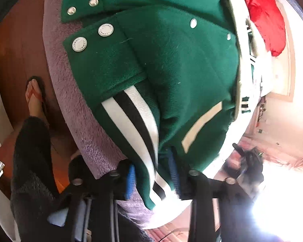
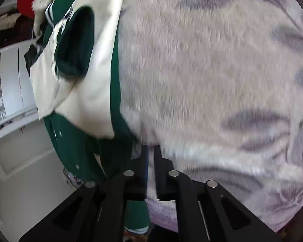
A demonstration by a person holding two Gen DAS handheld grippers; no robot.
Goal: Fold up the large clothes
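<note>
The left hand-held gripper (image 1: pixel 153 178) clamps the varsity jacket's (image 1: pixel 171 64) striped hem (image 1: pixel 135 121), the right hand-held gripper (image 2: pixel 151 171) pinches its edge, apparently stretching it over the fleece blanket (image 2: pixel 212 70) ahead for folding.

A home bedroom: a fleece blanket (image 2: pixel 212 70) covers the bed, with wood floor (image 1: pixel 16 46) and white wardrobe (image 2: pixel 10 84) beside.

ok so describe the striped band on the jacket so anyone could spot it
Start at the fuzzy lilac blanket and the green jacket lying on it. At the jacket's near edge, in the left gripper, is the striped band: ribbed knit with white and black stripes, unlike the plain green felt around it.
</note>
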